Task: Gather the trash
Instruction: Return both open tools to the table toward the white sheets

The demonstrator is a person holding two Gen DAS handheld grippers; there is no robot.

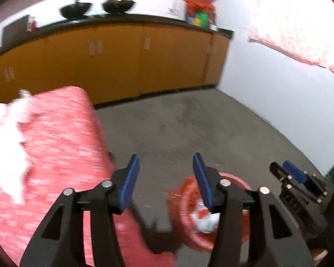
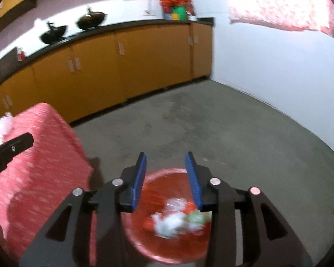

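Observation:
A red bin (image 2: 178, 242) stands on the grey floor beside the table and holds crumpled white, red and green trash (image 2: 178, 220). My right gripper (image 2: 165, 173) is open and empty, right above the bin. My left gripper (image 1: 165, 178) is open and empty, over the floor between the table edge and the bin (image 1: 187, 213). White crumpled paper (image 1: 9, 133) lies on the red patterned tablecloth (image 1: 60, 138) at the left; it also shows in the right wrist view (image 2: 2, 124). The right gripper appears at the right of the left wrist view (image 1: 291, 175).
Orange cabinets (image 2: 122, 66) under a dark counter run along the back wall, with two black woks (image 2: 91, 20) and a colourful box (image 2: 176, 6) on top. A white wall (image 2: 267, 62) is at the right, with a pink cloth (image 2: 278, 2) hanging high.

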